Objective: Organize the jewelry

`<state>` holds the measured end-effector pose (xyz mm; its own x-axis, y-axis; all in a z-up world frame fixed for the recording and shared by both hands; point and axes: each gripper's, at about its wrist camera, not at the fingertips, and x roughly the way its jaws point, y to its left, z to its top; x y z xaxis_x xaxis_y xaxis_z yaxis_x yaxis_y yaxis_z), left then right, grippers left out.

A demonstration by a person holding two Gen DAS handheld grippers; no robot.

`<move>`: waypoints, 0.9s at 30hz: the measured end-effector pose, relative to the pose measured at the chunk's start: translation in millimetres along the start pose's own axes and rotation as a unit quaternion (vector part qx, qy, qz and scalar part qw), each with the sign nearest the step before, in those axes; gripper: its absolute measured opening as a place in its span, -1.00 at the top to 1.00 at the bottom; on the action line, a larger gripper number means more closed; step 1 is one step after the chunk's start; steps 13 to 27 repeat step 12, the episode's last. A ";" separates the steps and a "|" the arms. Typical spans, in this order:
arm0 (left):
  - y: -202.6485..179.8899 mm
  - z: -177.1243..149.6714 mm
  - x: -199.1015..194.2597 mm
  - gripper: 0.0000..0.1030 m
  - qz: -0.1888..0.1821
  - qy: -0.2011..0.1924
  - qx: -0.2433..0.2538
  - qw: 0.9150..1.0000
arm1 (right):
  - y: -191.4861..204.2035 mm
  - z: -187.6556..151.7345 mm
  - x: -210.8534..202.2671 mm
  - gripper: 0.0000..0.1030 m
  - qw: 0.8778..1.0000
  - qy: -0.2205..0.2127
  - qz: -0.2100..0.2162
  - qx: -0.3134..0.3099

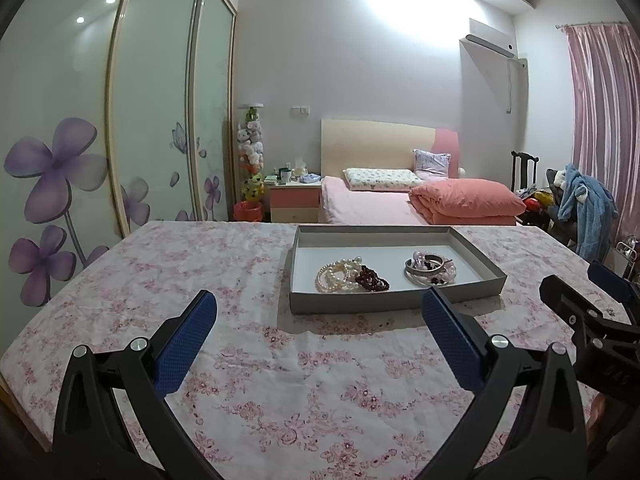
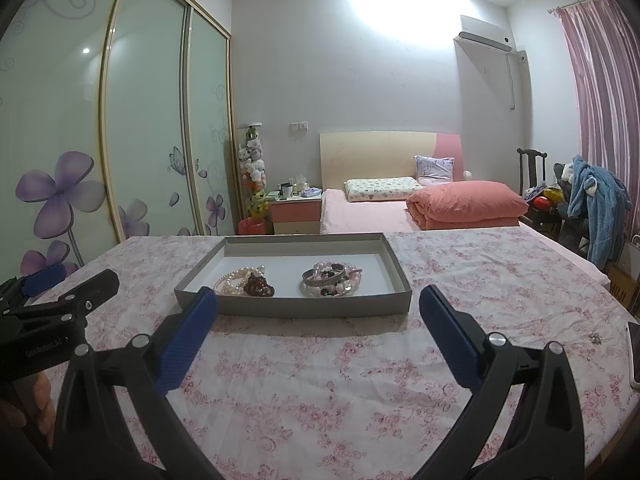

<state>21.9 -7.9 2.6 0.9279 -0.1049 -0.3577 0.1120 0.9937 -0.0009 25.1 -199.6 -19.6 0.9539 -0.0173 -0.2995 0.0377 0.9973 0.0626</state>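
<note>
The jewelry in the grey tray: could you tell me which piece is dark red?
The dark red beaded bracelet, lying against the white pearl strands; the other pile is silver and pink.

The phone [image 2: 635,354] was cut off by the right wrist view's edge. The near wall of the tray [image 2: 304,306] hid the lower edges of the pearl bracelets [image 2: 236,278], and the small brooch [image 2: 595,337] was too tiny to make out.
</note>
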 end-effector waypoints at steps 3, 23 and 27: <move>0.0 0.9 -0.7 -0.97 0.001 -0.002 0.001 1.000 | -0.1 0.2 0.0 -0.92 1.000 0.000 0.000 0.001; 2.0 1.1 -0.3 -0.97 0.002 0.002 -0.003 1.000 | -0.3 0.4 0.0 -0.92 1.000 0.000 0.000 0.001; 2.0 1.1 -0.3 -0.97 0.002 0.002 -0.003 1.000 | -0.3 0.4 0.0 -0.92 1.000 0.000 0.000 0.001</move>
